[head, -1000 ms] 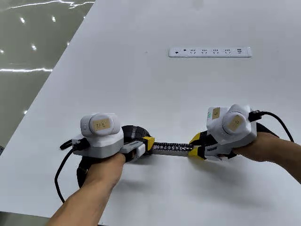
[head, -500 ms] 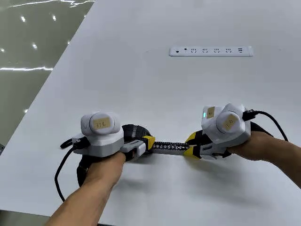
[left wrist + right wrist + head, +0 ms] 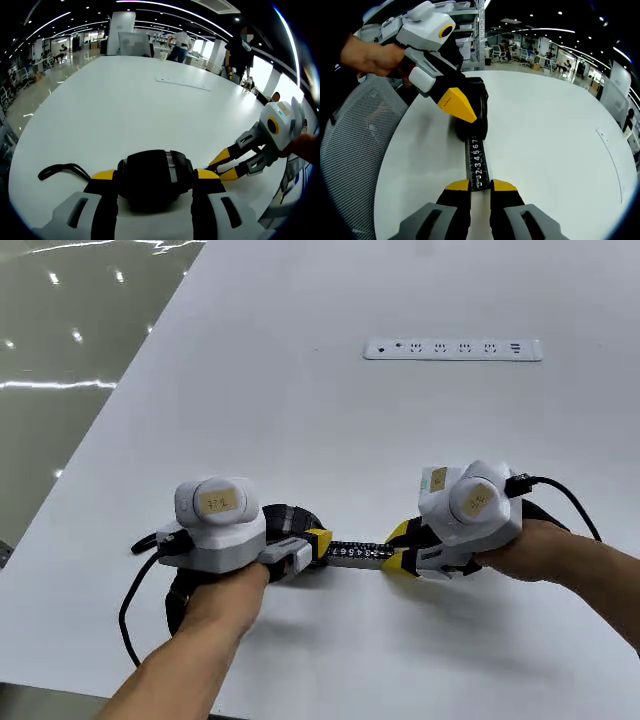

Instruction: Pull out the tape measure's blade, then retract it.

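We are clamping the black tape measure (image 3: 155, 177) between the jaws of the left gripper (image 3: 303, 548), resting on the white table (image 3: 350, 420) near its front edge. With the right gripper (image 3: 480, 186) we are pinching the blade (image 3: 476, 162) at its tip, a short numbered stretch showing between the two grippers.

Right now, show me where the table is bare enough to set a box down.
Free: the stretch of table between the power strip and the tape measure, and left of that strip. Crowded: the near edge, where left gripper, blade and right gripper line up.
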Demonstrator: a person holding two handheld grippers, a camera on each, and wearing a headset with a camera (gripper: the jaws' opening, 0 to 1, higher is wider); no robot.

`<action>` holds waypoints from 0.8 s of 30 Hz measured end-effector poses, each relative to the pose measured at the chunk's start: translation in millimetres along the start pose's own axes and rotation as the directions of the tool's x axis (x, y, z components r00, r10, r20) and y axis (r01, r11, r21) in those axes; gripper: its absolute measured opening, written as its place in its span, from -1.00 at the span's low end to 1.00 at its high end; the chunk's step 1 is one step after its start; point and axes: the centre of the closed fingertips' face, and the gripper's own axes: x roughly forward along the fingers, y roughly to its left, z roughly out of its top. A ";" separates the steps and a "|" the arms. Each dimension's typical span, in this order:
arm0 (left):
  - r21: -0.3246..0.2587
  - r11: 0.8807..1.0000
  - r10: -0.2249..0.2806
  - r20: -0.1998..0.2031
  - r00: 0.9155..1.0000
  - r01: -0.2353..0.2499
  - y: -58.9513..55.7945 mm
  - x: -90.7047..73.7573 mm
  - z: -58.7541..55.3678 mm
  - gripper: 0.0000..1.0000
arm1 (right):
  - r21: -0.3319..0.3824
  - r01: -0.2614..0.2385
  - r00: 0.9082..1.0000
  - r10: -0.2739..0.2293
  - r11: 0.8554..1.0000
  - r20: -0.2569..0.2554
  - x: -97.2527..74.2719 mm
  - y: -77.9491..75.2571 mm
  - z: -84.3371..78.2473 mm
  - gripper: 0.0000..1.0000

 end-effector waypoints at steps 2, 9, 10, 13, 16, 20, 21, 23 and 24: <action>0.000 1.000 0.000 0.000 1.000 0.000 0.0 0.0 -0.1 0.07 | 0.000 -0.001 1.000 0.001 1.000 0.002 1.2 0.8 1.1 -0.79; 0.000 1.000 -0.001 -0.001 1.000 0.001 -0.1 0.0 -0.2 0.08 | -0.002 -0.002 1.000 0.002 1.000 0.008 4.6 1.0 4.9 -0.79; -0.001 1.000 -0.001 -0.001 1.000 0.001 -0.1 0.0 -0.2 0.08 | -0.004 -0.001 1.000 0.001 1.000 0.008 5.0 1.0 5.5 -0.79; -0.001 1.000 -0.001 -0.001 1.000 0.001 0.0 0.2 -0.3 0.08 | -0.008 -0.002 1.000 0.002 1.000 0.008 6.5 1.3 7.1 -0.79; -0.001 1.000 0.000 -0.002 1.000 0.000 0.0 0.1 -0.3 0.08 | -0.010 -0.002 1.000 0.002 1.000 0.009 7.8 0.8 8.1 -0.79; -0.001 1.000 0.000 -0.002 1.000 0.000 0.3 0.4 -0.2 0.08 | -0.012 -0.003 1.000 0.003 1.000 0.010 8.9 0.9 9.3 -0.79; -0.001 1.000 0.000 -0.002 1.000 0.000 0.4 0.5 -0.2 0.08 | -0.012 -0.003 1.000 0.004 1.000 0.010 9.3 0.8 9.7 -0.79; -0.001 1.000 0.000 -0.002 1.000 0.000 0.5 0.5 -0.1 0.08 | -0.013 -0.004 1.000 0.004 1.000 0.010 9.9 0.9 10.5 -0.79; -0.001 1.000 0.000 -0.002 1.000 0.000 0.4 0.4 -0.1 0.08 | -0.013 -0.005 1.000 0.005 1.000 0.010 10.4 1.0 11.1 -0.79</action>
